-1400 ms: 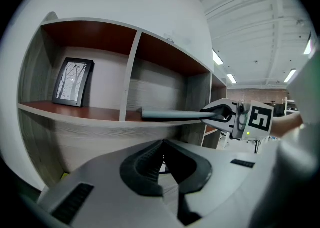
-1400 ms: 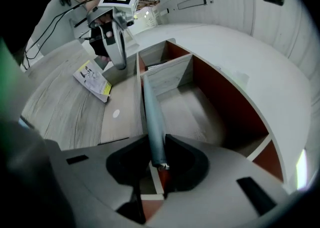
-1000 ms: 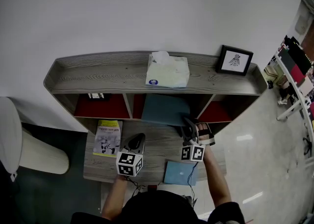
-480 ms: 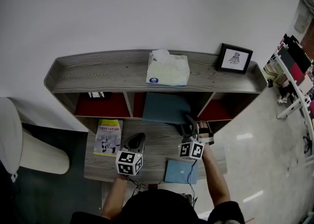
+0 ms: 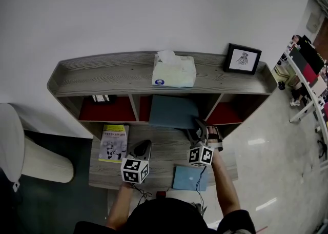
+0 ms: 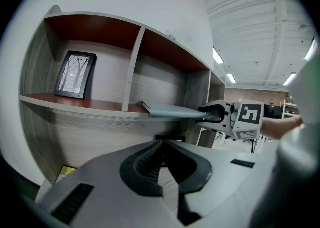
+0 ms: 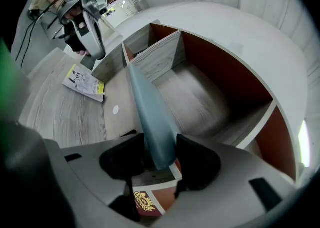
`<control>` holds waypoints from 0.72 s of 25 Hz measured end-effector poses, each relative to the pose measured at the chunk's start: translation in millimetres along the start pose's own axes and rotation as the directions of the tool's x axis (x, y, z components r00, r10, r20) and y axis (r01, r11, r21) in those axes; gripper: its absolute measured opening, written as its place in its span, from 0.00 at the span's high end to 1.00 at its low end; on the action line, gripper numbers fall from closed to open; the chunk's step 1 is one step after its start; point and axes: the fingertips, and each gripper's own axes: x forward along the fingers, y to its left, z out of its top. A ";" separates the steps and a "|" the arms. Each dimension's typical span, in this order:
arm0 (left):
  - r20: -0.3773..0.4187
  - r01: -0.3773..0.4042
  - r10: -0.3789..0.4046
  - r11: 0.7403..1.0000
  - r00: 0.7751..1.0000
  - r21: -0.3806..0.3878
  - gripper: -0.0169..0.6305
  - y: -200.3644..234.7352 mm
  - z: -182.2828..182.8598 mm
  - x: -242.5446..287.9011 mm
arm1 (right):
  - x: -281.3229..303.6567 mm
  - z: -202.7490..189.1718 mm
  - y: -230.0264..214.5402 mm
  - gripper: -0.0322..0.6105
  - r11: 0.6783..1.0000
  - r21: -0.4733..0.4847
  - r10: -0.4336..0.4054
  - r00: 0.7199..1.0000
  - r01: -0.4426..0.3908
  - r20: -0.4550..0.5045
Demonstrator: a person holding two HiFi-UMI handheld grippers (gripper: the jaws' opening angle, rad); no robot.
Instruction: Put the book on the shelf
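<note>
Book [image 5: 173, 112] in middle bay of shelf [image 5: 102, 76], between just-opened jaws of right hand-held gripper [image 7: 161, 158]

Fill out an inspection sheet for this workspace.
Surface: grey wood-grain desk with a shelf unit at its back.
Job's things: blue-grey book lying flat in the middle compartment, near edge sticking out.
Clutter: yellow booklet and light blue notebook on the desk; tissue box and picture frame on top; small frame in the left compartment.
Grippers: left gripper shut, empty; right gripper jaws have just been opening, book's edge between them.
Cables: thin cable from the right gripper over the notebook.
Surroundings: white wall, white container, rack.
</note>
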 end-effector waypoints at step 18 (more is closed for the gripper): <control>0.017 0.047 -0.048 0.997 0.999 0.053 0.96 -58.7 4.6 -8.1 | -91.5 -8.8 -34.9 0.58 0.912 0.403 -0.107 0.994 0.082 0.039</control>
